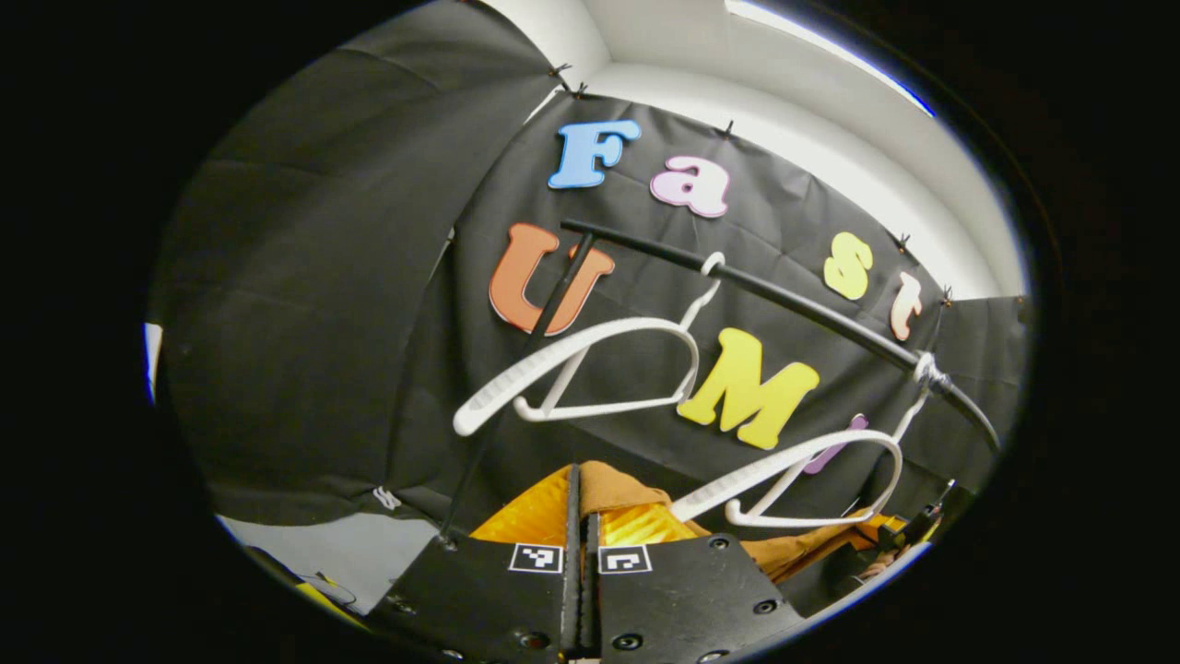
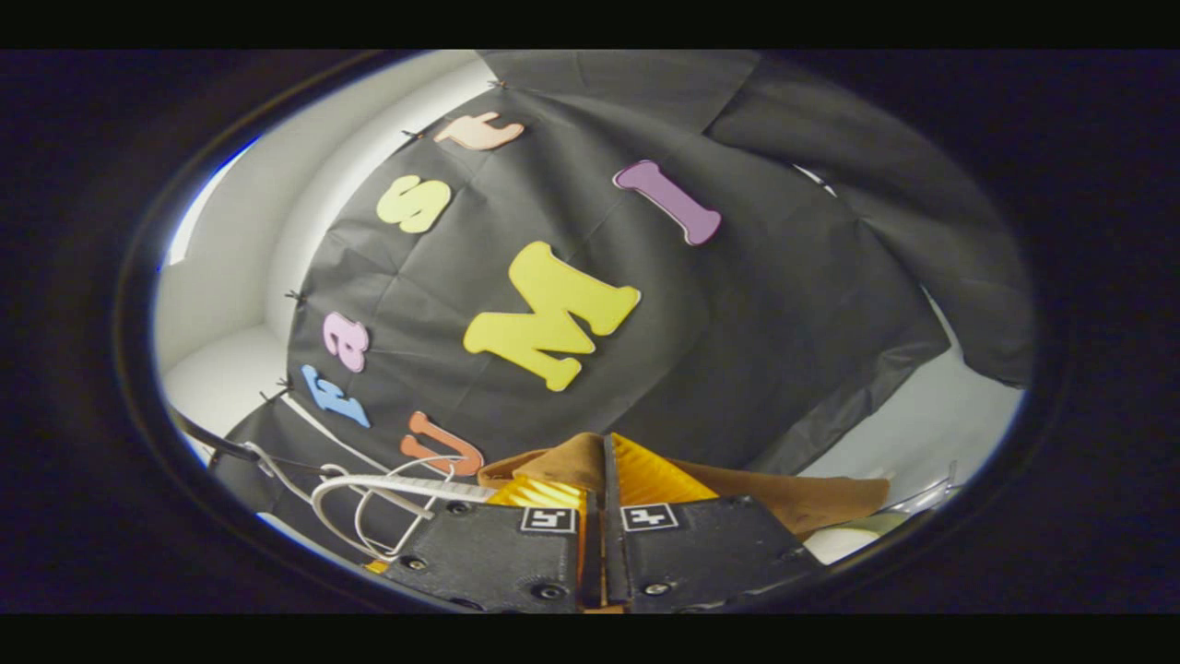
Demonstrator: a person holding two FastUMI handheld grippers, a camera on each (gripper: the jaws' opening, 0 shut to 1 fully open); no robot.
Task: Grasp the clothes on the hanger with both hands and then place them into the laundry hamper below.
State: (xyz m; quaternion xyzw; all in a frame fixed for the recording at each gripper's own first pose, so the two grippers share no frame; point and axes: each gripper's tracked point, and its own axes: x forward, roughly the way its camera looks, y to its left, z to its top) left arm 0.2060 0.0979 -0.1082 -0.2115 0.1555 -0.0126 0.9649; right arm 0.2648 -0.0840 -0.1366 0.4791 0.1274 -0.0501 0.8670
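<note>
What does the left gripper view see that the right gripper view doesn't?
Left gripper view: a black rail with two bare white hangers hooked on it. Right gripper view: a pale, blurry thing at the lower right edge. Both: white hangers, and the brown garment pinched between that gripper's shut fingers.

Dim booth, bright ceiling glare, strong fisheye edge warp.

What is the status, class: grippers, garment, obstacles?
Left gripper shut on brown garment. Right gripper likewise. White hangers bare on black rail.
</note>
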